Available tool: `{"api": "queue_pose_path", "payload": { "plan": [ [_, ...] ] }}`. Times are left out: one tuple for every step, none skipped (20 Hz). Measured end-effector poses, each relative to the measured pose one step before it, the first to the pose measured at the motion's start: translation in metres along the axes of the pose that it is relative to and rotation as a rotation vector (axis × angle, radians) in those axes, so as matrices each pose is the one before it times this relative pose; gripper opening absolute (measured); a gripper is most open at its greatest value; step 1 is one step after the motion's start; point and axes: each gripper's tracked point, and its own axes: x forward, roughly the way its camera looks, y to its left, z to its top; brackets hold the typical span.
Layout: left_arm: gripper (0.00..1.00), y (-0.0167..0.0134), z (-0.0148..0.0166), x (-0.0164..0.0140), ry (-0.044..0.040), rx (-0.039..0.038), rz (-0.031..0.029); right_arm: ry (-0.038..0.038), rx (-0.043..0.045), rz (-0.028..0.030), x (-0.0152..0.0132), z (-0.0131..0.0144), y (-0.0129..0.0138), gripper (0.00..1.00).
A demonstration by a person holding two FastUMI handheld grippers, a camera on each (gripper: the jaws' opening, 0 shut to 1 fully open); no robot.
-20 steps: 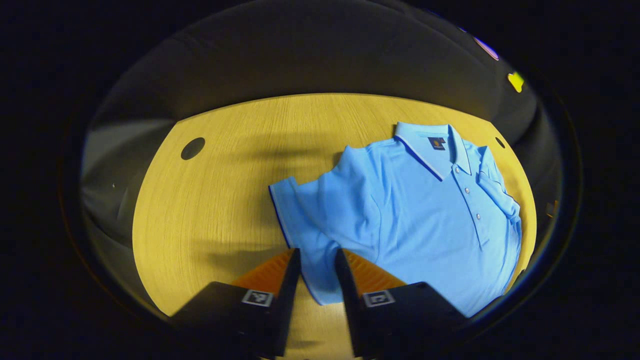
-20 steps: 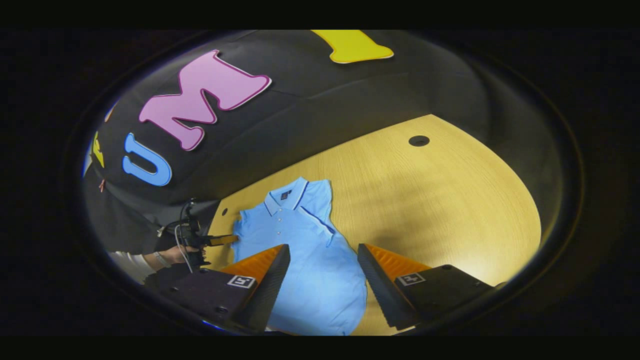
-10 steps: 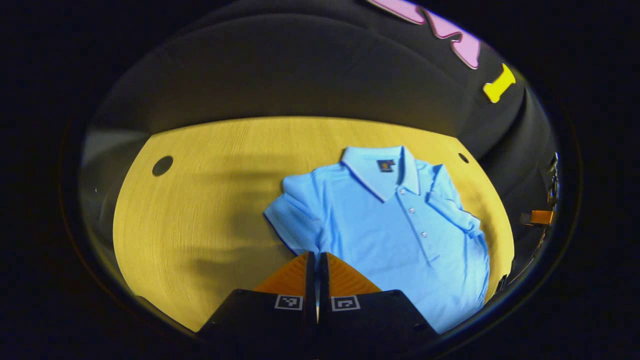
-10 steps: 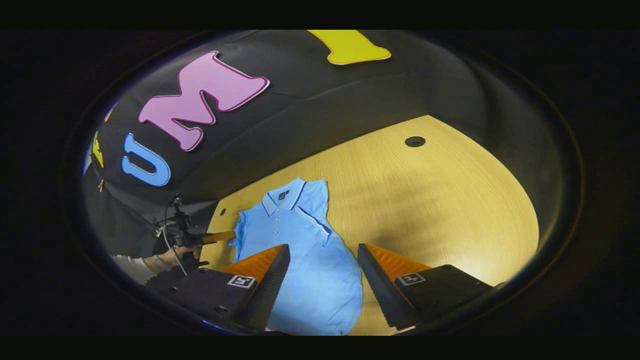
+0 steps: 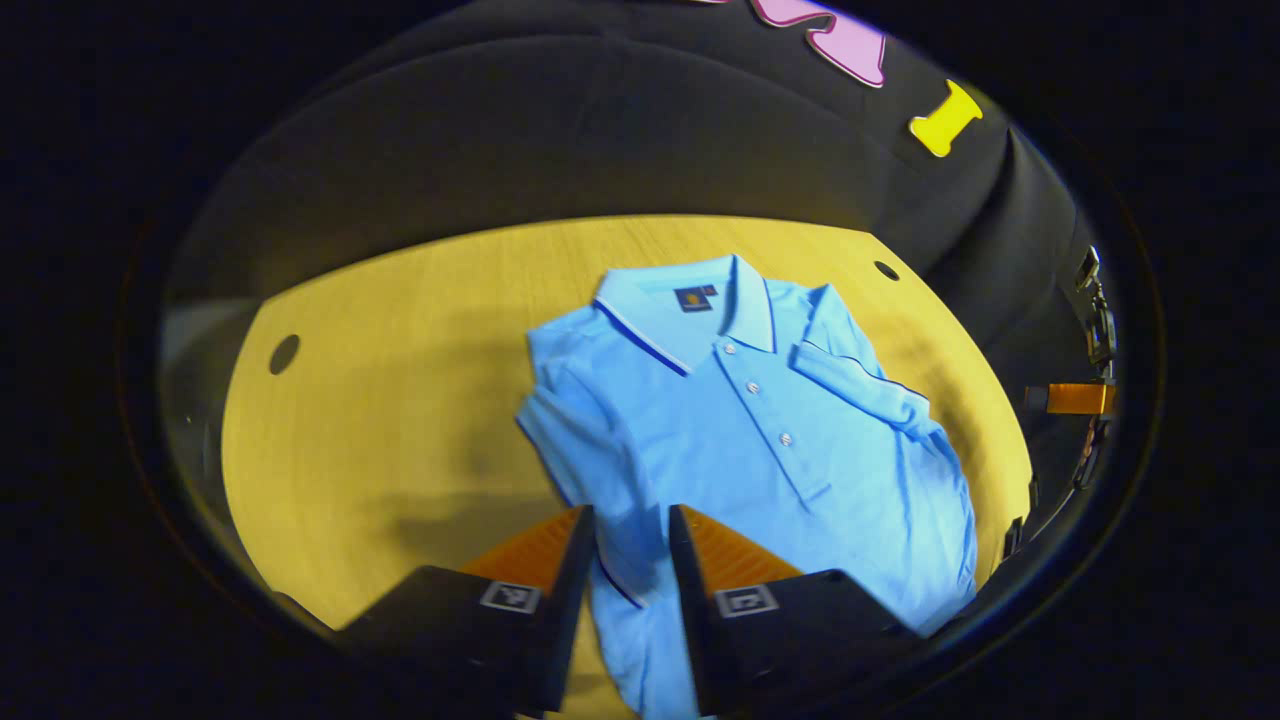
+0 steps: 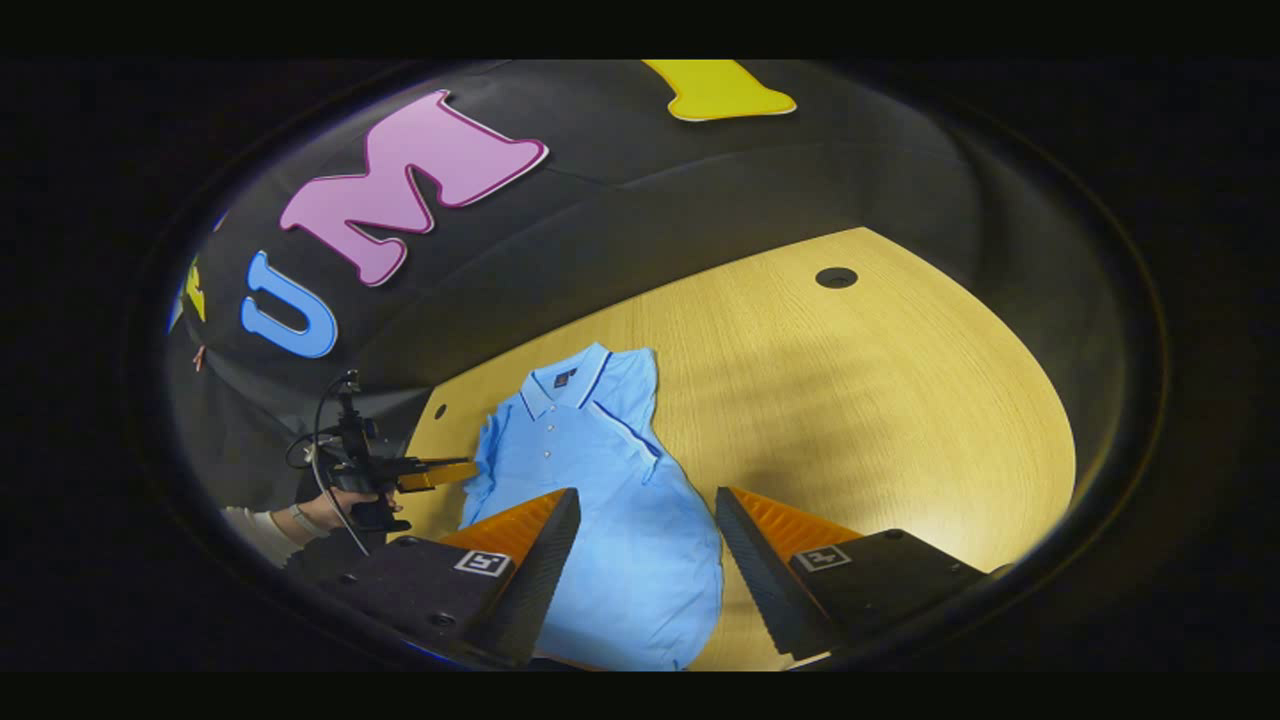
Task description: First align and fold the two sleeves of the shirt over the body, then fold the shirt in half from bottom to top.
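A light blue polo shirt (image 5: 780,440) lies face up on the wooden table (image 5: 400,400), collar at the far side. One sleeve (image 5: 860,375) is folded across the chest. The other sleeve (image 5: 590,460) is bunched up at the shirt's side, and its piped edge hangs between the fingers of my left gripper (image 5: 630,540), which stand apart and open. My right gripper (image 6: 645,520) is open above the lower part of the shirt (image 6: 610,500). In the right gripper view a hand (image 6: 320,515) holds the left gripper (image 6: 430,472) at the shirt's side.
The table has small round holes (image 5: 284,353) (image 5: 886,270) (image 6: 836,277) near its far corners. Bare wood (image 6: 850,400) stretches to one side of the shirt. Black cloth walls close the booth behind. The other gripper (image 5: 1070,398) shows at the far right of the left gripper view.
My left gripper shut on the sleeve half a second ago and has now opened again. The sleeve has been drawn in toward the shirt's body. The right gripper has barely moved.
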Motion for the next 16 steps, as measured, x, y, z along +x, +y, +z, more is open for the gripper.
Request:
{"api": "queue_pose_path", "payload": {
  "plan": [
    [0.58,0.00181,-0.00207,-0.00053,-0.00046,0.00322,0.01103,0.00449,-0.00943,-0.00409,0.00054,-0.00295,-0.00041,0.87],
    [0.69,0.00438,0.00052,-0.00134,-0.00901,0.00385,0.02378,0.00683,-0.00769,-0.00296,-0.00053,-0.00266,-0.00038,0.87],
    [0.82,0.00379,0.00009,-0.00769,-0.01203,-0.00627,0.01668,0.00554,-0.00936,-0.00777,0.00031,-0.00319,-0.00052,0.87],
    [0.96,0.00079,0.00017,-0.01257,-0.01443,-0.01646,0.00596,0.00803,-0.01438,-0.00868,-0.00093,-0.00431,-0.00063,0.87],
    [0.96,0.00188,-0.00002,-0.01512,-0.01360,-0.01681,0.00437,0.01106,-0.01627,-0.00814,-0.00091,-0.00506,0.00030,0.87],
    [0.96,0.00226,-0.00249,-0.01666,-0.01003,-0.01279,0.00633,0.01128,-0.01672,-0.00453,-0.00192,-0.00628,0.00166,0.87],
    [0.97,0.00351,-0.00682,-0.01827,-0.00812,-0.00952,0.01500,0.01314,-0.01448,-0.00426,-0.00199,-0.00632,0.00314,0.87],
    [0.97,0.00226,-0.01091,-0.01955,0.00312,-0.00905,0.01222,0.01704,-0.00969,0.00092,-0.00370,-0.00851,0.00370,0.87],
    [0.97,-0.00059,-0.01542,-0.02015,0.01075,-0.01415,0.00371,0.01481,-0.00345,0.00572,-0.00391,-0.00743,0.00513,0.87],
    [0.97,-0.00155,-0.01856,-0.01669,0.01914,-0.01962,0.00088,0.02064,-0.00003,0.00309,-0.00239,-0.00986,0.00422,0.87],
    [0.98,-0.00291,-0.02401,-0.01382,0.03464,-0.02828,0.00009,0.02485,0.00013,0.00277,-0.00292,-0.01181,0.00380,0.88],
    [0.98,-0.00508,-0.02568,-0.01209,0.03729,-0.03431,-0.00573,0.02151,-0.00140,0.00106,-0.00388,-0.01125,0.00354,0.88],
    [0.98,-0.00439,-0.02895,-0.00848,0.03777,-0.03556,-0.00470,0.02499,-0.00519,-0.00332,-0.00282,-0.01240,0.00260,0.90],
    [0.98,-0.00600,-0.02433,-0.00473,0.03381,-0.03044,-0.01137,0.02187,-0.00253,-0.00798,-0.00267,-0.01307,0.00130,0.91],
    [0.97,-0.00535,-0.02387,-0.00162,0.02164,-0.01932,-0.00739,0.02493,-0.00202,-0.00196,-0.00200,-0.01310,0.00302,0.92],
    [0.98,-0.00268,-0.01911,0.00087,0.01502,-0.00736,0.00136,0.02339,-0.00493,-0.00964,-0.00165,-0.01387,0.00057,0.92]
  ]
}}
